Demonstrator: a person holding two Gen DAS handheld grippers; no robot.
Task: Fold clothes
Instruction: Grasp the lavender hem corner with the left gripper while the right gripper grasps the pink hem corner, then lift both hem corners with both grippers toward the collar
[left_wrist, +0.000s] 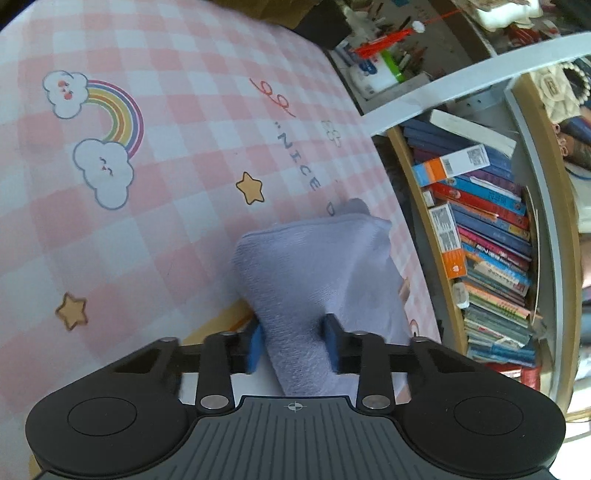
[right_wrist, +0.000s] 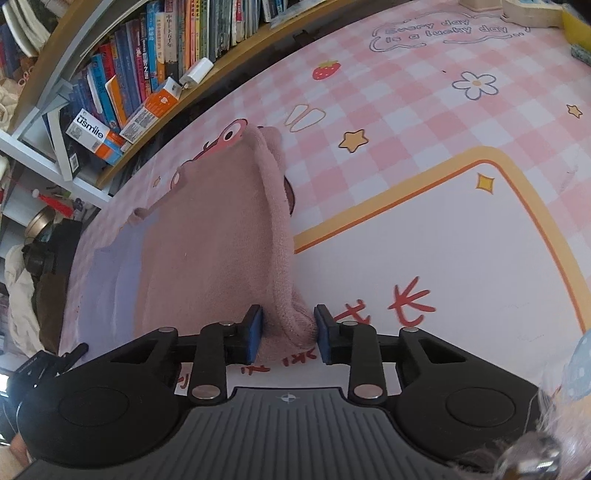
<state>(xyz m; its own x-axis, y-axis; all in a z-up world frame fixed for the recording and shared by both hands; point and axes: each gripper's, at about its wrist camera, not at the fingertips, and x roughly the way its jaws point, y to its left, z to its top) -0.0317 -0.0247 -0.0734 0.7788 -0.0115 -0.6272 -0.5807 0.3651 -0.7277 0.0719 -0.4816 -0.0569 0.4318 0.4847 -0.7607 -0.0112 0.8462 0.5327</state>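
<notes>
— Where's the cloth (left_wrist: 317, 266) right now?

— Near the edge of the surface (left_wrist: 147, 221) with the pink checked cover, on the bookshelf (left_wrist: 484, 236) side. It's a soft fleecy piece, lavender from one side, pinkish from the other.

— And the grippers?

— The left gripper (left_wrist: 294, 341) has its blue pads pressed against a bunched corner of it, so I'd call that clamped on the cloth. The right gripper (right_wrist: 288, 332) pinches a thick rolled edge (right_wrist: 280, 236) the same way, jaws narrowed onto the fabric.

— How far along is the folding?

— That doubled edge suggests at least one layer lies over another, and part of the piece is lifted off the cover. Whether a fold is being started or finished, I can't say. It isn't lying as a neat flat stack, so some laying down and squaring seems left.
</notes>
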